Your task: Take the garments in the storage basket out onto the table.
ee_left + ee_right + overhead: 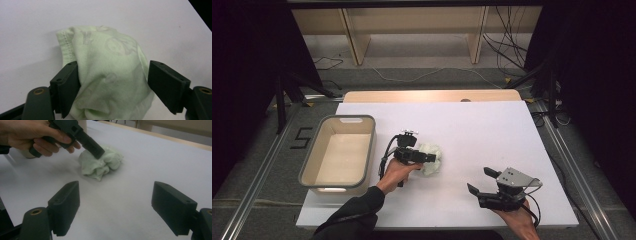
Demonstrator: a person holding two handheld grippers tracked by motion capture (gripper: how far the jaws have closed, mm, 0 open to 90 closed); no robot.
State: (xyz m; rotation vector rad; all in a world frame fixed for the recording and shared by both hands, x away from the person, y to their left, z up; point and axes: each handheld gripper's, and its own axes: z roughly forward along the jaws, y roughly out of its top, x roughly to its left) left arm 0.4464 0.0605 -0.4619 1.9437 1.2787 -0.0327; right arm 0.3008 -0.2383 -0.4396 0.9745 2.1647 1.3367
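A crumpled pale green cloth [437, 165] with a faint print lies bunched near the middle of the white table [492, 125]. My left gripper [430, 158] reaches over it from the left, held in a hand. In the left gripper view the cloth [110, 72] bulges between the wide-apart jaws of the left gripper [113, 83]; one jaw touches it and the other stands just beside it. My right gripper [478, 180] is open near the front right of the table, with nothing between its jaws. The right gripper [115, 205] looks toward the cloth [100, 166] and the left gripper [96, 150] on it.
A beige rectangular bin [307, 165] with a grey rim stands at the table's left edge, close to the left hand. Wooden shelving and loose cables lie on the floor beyond the far edge.
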